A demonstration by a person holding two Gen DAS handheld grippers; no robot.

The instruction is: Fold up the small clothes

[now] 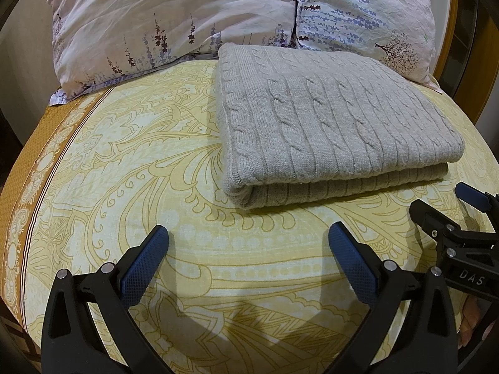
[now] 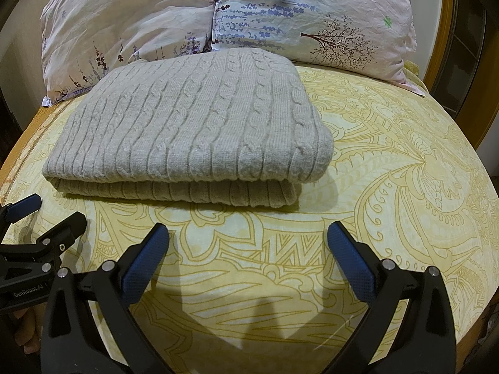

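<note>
A grey cable-knit sweater (image 1: 327,118) lies folded in a neat rectangle on the yellow patterned bedsheet (image 1: 140,171); it also shows in the right wrist view (image 2: 193,127). My left gripper (image 1: 248,237) is open and empty, hovering over the sheet just in front of the sweater's near left corner. My right gripper (image 2: 248,237) is open and empty, in front of the sweater's near right edge. Each gripper shows at the edge of the other's view: the right gripper (image 1: 443,205), the left gripper (image 2: 50,215). Neither touches the sweater.
Two floral pillows (image 1: 174,21) (image 2: 312,15) lie against the head of the bed behind the sweater. A wooden bed frame (image 1: 452,31) curves along the right. A brown patterned border (image 1: 34,168) runs down the sheet's left edge.
</note>
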